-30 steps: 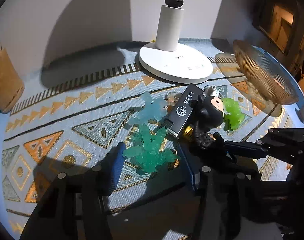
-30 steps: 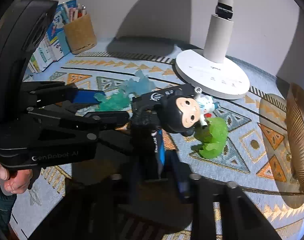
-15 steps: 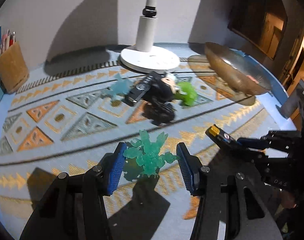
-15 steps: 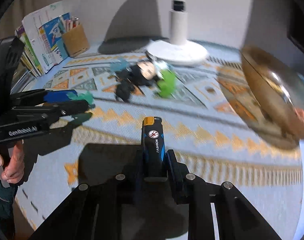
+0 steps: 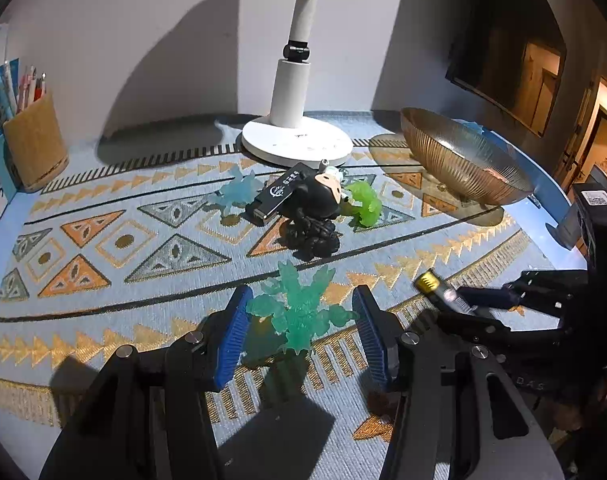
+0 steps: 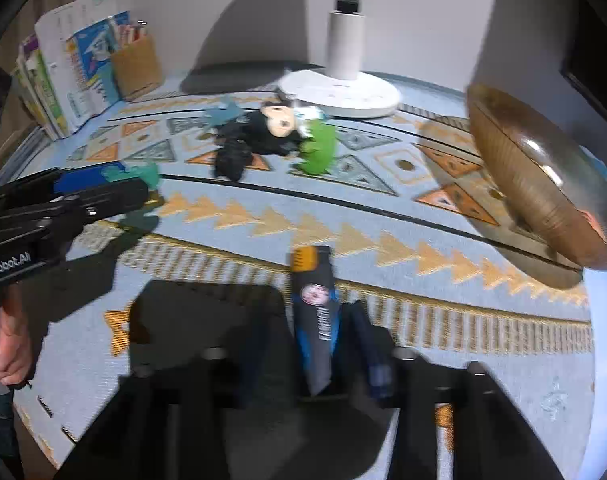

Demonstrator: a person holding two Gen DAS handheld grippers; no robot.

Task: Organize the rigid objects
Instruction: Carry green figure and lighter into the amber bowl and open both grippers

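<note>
- Judging the carry-and-sort step to be in hand, with one item in each gripper and both hanging over the near part of the patterned mat (image 5: pixel 103 240).
- Clamping the teal figure (image 5: pixel 299 316) in the left gripper (image 5: pixel 301 294), blue pads pressing on its outstretched limbs, lifted clear of the mat with its shadow lying below.
- Holding the lighter (image 6: pixel 315 312) in the right gripper (image 6: pixel 323 320), gold cap pointing far; jaws just beginning to open with the lighter between them, and blur hiding how firmly the pads are pressing.
- Leaving the rest in a cluster far on the mat, near the white lamp base (image 5: pixel 297 140): pale blue figure (image 5: pixel 237 194), black USB stick (image 5: pixel 279 194), black doll (image 5: pixel 315 208), green figure (image 5: pixel 363 204).
- Taking the gold ribbed bowl (image 5: pixel 455 156) at far right as the likely destination, though not knowing this for certain.
- Needing next a controlled set-down of the lighter, not a drop, then carrying the teal figure right without snagging its thin limbs.
</note>
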